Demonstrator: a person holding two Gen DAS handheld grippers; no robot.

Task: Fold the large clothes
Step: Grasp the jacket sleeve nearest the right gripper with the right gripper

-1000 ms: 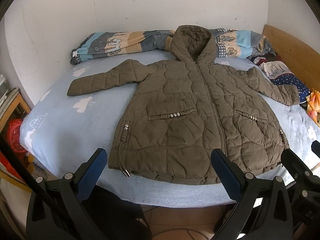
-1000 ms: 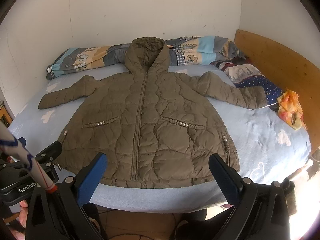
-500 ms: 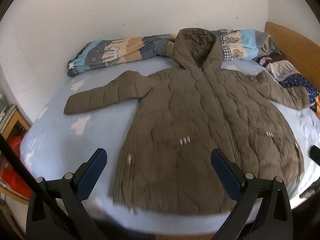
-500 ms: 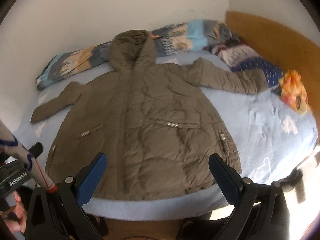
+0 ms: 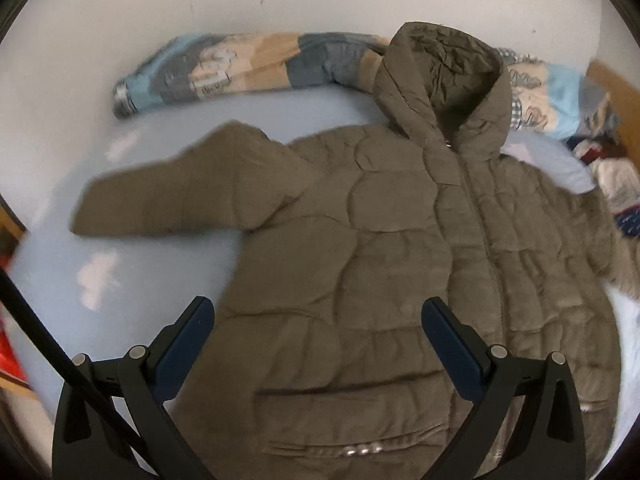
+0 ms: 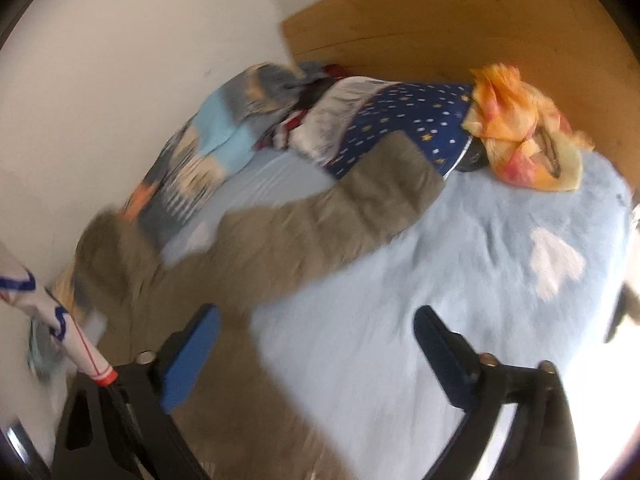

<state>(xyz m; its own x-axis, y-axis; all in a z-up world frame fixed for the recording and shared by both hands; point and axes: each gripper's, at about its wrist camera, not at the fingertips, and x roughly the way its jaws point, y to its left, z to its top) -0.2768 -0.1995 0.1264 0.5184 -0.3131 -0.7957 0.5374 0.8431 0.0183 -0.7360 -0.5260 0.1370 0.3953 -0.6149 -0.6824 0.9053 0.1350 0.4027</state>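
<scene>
An olive quilted hooded jacket (image 5: 392, 264) lies spread face up on a light blue bed (image 5: 132, 280), zipper shut, hood toward the wall. Its left sleeve (image 5: 180, 192) stretches out flat. My left gripper (image 5: 316, 320) hovers open over the jacket's left chest, nothing between its blue pads. In the right wrist view the other sleeve (image 6: 340, 216) runs up toward the headboard. My right gripper (image 6: 316, 332) hangs above the bed beside that sleeve; its jaws are closing, still wide apart and with nothing in them. This view is blurred.
A rolled patterned blanket (image 5: 240, 64) lies along the wall behind the hood. A star-print pillow (image 6: 404, 120) and an orange cloth (image 6: 520, 136) sit by the wooden headboard (image 6: 460, 20). A patterned sleeve (image 6: 36, 304) shows at the left edge.
Both grippers have moved forward over the bed. The left one went from the hem to above the chest. The right one swung and rolled toward the right sleeve and headboard.
</scene>
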